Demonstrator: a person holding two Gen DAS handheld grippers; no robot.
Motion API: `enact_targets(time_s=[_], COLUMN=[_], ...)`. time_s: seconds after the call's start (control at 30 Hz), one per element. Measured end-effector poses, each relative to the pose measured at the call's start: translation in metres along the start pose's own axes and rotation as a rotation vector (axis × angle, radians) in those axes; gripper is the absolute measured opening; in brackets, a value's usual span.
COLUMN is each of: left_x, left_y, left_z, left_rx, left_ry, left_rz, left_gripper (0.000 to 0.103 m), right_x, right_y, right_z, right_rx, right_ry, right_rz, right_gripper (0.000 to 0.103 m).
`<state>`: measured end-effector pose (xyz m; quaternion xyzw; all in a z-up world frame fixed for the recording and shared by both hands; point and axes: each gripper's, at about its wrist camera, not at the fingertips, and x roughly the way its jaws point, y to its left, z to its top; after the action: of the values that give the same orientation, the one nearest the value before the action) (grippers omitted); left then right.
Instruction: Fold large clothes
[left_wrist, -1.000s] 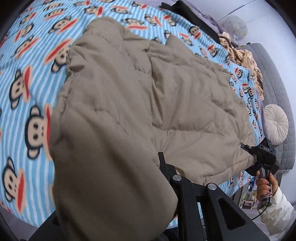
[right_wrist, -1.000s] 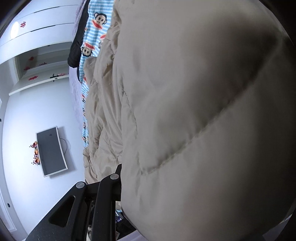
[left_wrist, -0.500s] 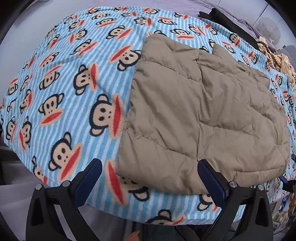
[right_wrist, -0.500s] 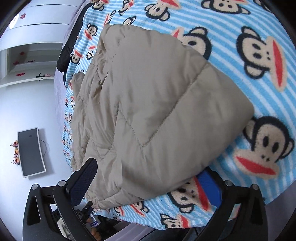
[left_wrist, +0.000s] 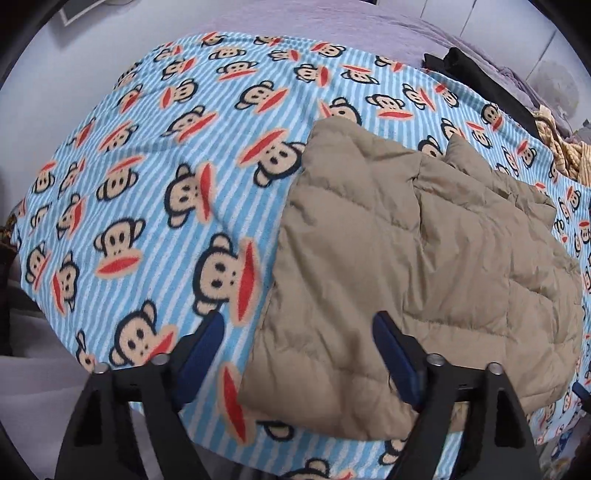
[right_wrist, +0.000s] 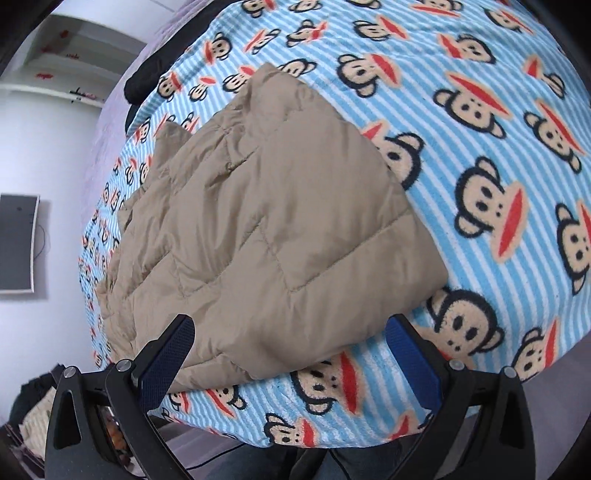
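A tan quilted puffer coat (left_wrist: 424, 266) lies folded flat on a blue striped monkey-print blanket (left_wrist: 166, 155) that covers a bed. My left gripper (left_wrist: 299, 332) is open and empty, its blue pads either side of the coat's near left corner. In the right wrist view the same coat (right_wrist: 266, 229) lies folded, its near edge at the bed's front. My right gripper (right_wrist: 291, 336) is open and empty, its blue pads spread around the coat's near right corner.
A black garment (left_wrist: 476, 74) and a yellowish patterned cloth (left_wrist: 554, 144) lie at the far right of the bed. A dark screen (right_wrist: 16, 243) hangs on the white wall at left. Dark and pale items (right_wrist: 29, 410) lie on the floor below the bed.
One second ago both grippers were shut on the coat and held it up. They laid it down folded, let go and opened. Both have since moved closer to its near edge.
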<state>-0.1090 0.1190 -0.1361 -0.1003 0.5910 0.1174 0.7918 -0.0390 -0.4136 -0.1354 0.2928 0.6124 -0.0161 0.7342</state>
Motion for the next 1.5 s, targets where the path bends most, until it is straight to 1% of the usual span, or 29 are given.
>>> enact_targets(time_s=[0.03,0.1,0.13,0.17,0.23,0.3,0.37,0.47,0.57,0.63,0.67,0.7,0.77,0.8,0.83,0.87,0.93,0.97,1.03,1.07,1.13,1.2,1.3,1.33,1.37,1.4,1.5], left_x=[0.008,0.032,0.049,0.064,0.089,0.102,0.11,0.112,0.091,0.077,0.07,0.064,0.052,0.047,0.044,0.042,0.04,0.04,0.038,0.038,0.039,0.039,0.04,0.041,0.043,0.044,0.049], left_y=[-0.004,-0.01,-0.014,-0.017,-0.023,-0.031,-0.041,-0.045,-0.032,-0.018,-0.01,-0.002,0.01,0.015,0.018,0.02,0.022,0.022,0.021,0.02,0.018,0.016,0.015,0.015,0.016,0.016,0.019], left_z=[0.01,0.03,0.039,0.046,0.057,0.066,0.072,0.083,0.089,0.088,0.087,0.085,0.08,0.078,0.075,0.072,0.07,0.071,0.064,0.064,0.062,0.062,0.063,0.063,0.063,0.063,0.063], left_rx=[0.012,0.033,0.045,0.051,0.068,0.109,0.174,0.236,0.263,0.254,0.24,0.224,0.199,0.193,0.188,0.183,0.186,0.192,0.207,0.216,0.228,0.242,0.252,0.251,0.248,0.245,0.242], left_ry=[0.001,0.019,0.044,0.067,0.095,0.095,0.08,0.103,0.094,0.099,0.103,0.099,0.067,0.059,0.058,0.059,0.065,0.073,0.077,0.081,0.084,0.071,0.063,0.067,0.073,0.078,0.091], left_rz=[0.004,0.002,0.013,0.015,-0.009,-0.018,-0.016,-0.021,-0.04,-0.064,-0.075,-0.081,-0.078,-0.079,-0.081,-0.082,-0.076,-0.066,-0.049,-0.047,-0.052,-0.045,-0.045,-0.046,-0.049,-0.052,-0.048], left_gripper=[0.072,0.064,0.064,0.064,0.064,0.064,0.064,0.065,0.066,0.066,0.072,0.088,0.097,0.097,0.097,0.097,0.098,0.103,0.103,0.103,0.103,0.103,0.103,0.103,0.103,0.103,0.103], right_x=[0.003,0.013,0.021,0.03,0.05,0.066,0.072,0.074,0.065,0.056,0.051,0.046,0.042,0.043,0.046,0.05,0.058,0.063,0.071,0.076,0.082,0.087,0.093,0.094,0.096,0.097,0.1], right_y=[0.007,0.019,0.023,0.026,0.026,0.024,0.023,0.026,0.033,0.041,0.047,0.054,0.068,0.077,0.085,0.094,0.112,0.12,0.133,0.139,0.147,0.152,0.158,0.161,0.164,0.167,0.178], right_z=[0.003,0.008,0.01,0.012,0.011,0.007,0.002,-0.002,-0.004,-0.006,-0.007,-0.008,-0.01,-0.011,-0.011,-0.011,-0.014,-0.013,-0.019,-0.021,-0.024,-0.028,-0.03,-0.032,-0.033,-0.035,-0.04], right_rx=[-0.014,-0.017,-0.009,0.004,0.062,0.121,0.151,0.175,0.185,0.176,0.163,0.141,0.103,0.086,0.072,0.055,0.009,-0.011,-0.041,-0.053,-0.073,-0.088,-0.111,-0.124,-0.141,-0.162,-0.218], right_ry=[-0.001,-0.006,-0.01,-0.009,0.01,0.024,0.023,0.014,0.005,-0.008,-0.017,-0.029,-0.038,-0.032,-0.022,-0.011,0.008,0.018,0.039,0.052,0.064,0.073,0.077,0.076,0.075,0.065,0.054], right_rz=[-0.009,-0.017,-0.027,-0.049,-0.106,-0.107,-0.116,-0.139,-0.182,-0.191,-0.189,-0.187,-0.189,-0.183,-0.169,-0.158,-0.159,-0.16,-0.152,-0.147,-0.138,-0.134,-0.129,-0.127,-0.124,-0.117,-0.104], right_gripper=[0.103,0.103,0.096,0.083,0.064,0.063,0.063,0.063,0.063,0.063,0.063,0.063,0.065,0.068,0.073,0.076,0.077,0.077,0.077,0.08,0.081,0.081,0.084,0.087,0.101,0.103,0.103])
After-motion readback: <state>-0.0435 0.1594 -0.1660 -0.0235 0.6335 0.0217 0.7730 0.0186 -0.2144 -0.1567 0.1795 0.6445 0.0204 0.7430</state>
